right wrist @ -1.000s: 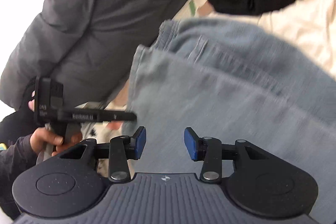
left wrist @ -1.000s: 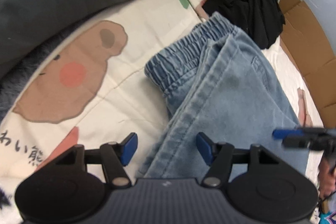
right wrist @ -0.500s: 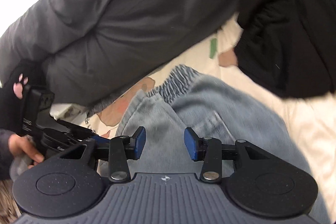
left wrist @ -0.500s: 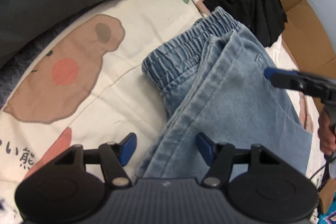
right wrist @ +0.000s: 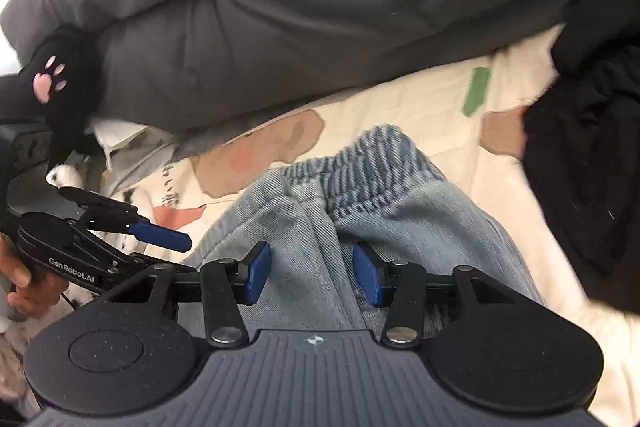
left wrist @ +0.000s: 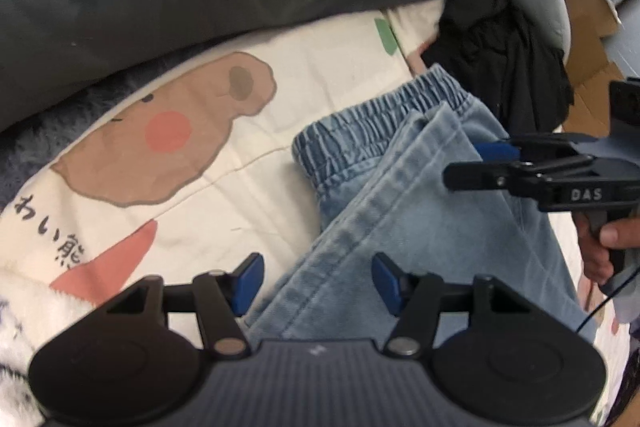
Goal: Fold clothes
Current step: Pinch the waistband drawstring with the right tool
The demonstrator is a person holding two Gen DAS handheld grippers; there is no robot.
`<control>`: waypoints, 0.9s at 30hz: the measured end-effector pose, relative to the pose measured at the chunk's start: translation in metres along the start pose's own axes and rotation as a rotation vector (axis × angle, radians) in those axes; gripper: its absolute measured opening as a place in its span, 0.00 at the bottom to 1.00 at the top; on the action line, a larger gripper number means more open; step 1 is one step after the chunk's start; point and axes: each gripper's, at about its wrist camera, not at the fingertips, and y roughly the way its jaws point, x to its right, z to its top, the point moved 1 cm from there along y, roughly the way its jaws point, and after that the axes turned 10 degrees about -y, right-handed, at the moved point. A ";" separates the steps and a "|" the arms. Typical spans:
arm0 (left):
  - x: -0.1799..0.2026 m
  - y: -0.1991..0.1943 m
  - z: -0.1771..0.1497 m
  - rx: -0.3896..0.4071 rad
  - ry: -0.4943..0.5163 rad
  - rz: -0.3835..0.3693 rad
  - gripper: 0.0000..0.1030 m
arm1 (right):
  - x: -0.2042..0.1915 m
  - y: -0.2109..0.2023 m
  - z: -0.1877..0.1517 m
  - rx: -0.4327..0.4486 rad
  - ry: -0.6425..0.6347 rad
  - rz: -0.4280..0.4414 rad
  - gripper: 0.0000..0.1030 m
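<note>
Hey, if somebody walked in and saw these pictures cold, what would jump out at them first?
Probably the light blue jeans, folded lengthwise in the middle of the bed with the elastic waistband at the far end. Next, the cream blanket beneath them, with its big brown cartoon bear left of the jeans. Both open grippers stand out too: the left gripper over the jeans' near edge, the right gripper straddling a raised fold of denim.

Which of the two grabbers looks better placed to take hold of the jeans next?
Right, probably: the right gripper is open with a raised ridge of the jeans between its fingers. The left gripper is open too, over the jeans' side edge.
</note>
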 end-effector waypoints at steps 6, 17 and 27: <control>-0.004 -0.009 -0.007 0.033 -0.039 0.061 0.61 | 0.007 0.010 0.010 -0.038 0.020 0.100 0.37; -0.021 -0.011 -0.030 0.012 -0.120 0.114 0.62 | 0.007 0.028 0.017 -0.049 0.061 0.185 0.32; -0.031 -0.010 -0.045 0.034 -0.213 0.048 0.66 | -0.014 -0.020 0.003 0.083 0.034 0.159 0.10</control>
